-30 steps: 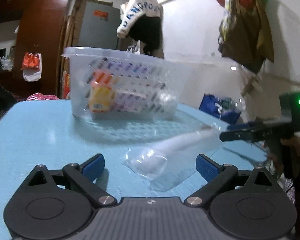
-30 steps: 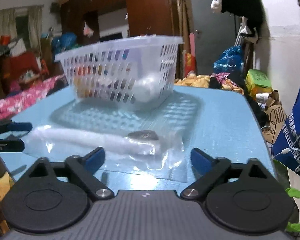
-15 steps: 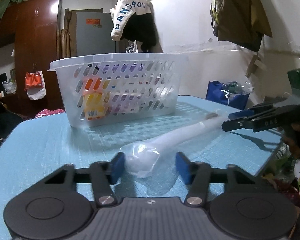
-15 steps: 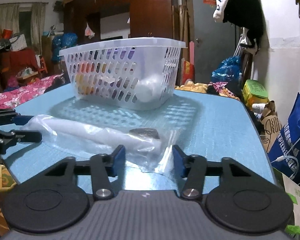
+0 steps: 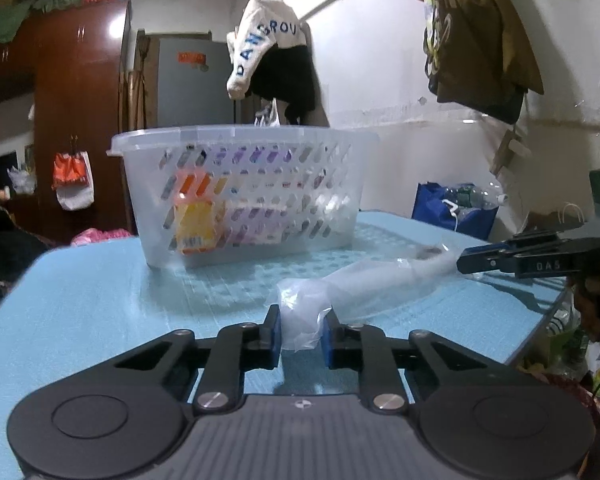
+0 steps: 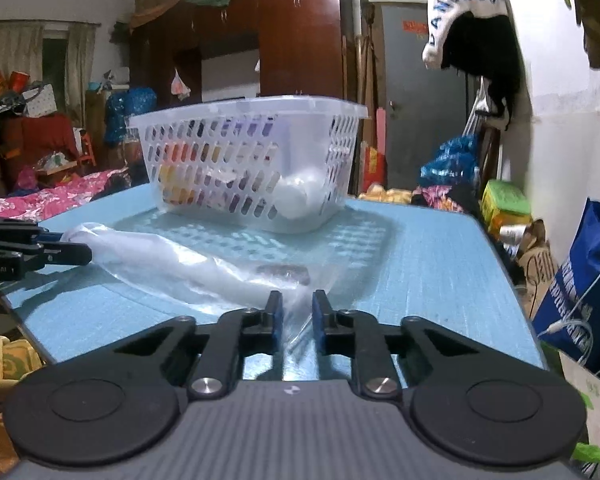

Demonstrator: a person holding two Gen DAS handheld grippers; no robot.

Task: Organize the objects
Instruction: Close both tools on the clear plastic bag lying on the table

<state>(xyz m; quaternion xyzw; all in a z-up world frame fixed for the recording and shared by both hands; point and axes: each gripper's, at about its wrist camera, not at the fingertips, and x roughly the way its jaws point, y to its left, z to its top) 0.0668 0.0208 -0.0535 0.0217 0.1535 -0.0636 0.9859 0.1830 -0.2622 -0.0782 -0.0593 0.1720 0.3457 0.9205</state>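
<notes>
A long white object in a clear plastic bag (image 5: 364, 284) lies across the blue table (image 5: 80, 300). My left gripper (image 5: 300, 330) is shut on one end of the bag. My right gripper (image 6: 294, 316) is shut on the other end of the bag (image 6: 168, 264). Each gripper shows in the other's view, the right one (image 5: 512, 260) and the left one (image 6: 32, 252). A white slotted basket (image 5: 244, 196) stands on the table beyond the bag, also in the right wrist view (image 6: 252, 160). It holds an orange-yellow packet (image 5: 194, 220) and a white round thing (image 6: 296, 196).
The table's edge runs close on the right in the left wrist view (image 5: 540, 328). A blue bag (image 6: 580, 280) and clutter sit on the floor beside the table. Clothes hang on the wall (image 5: 276, 64). A dark wardrobe (image 5: 72, 120) stands behind.
Both grippers were open a second ago and have closed on the two ends of the bag. The bag's ends are now pinched between the pads.
</notes>
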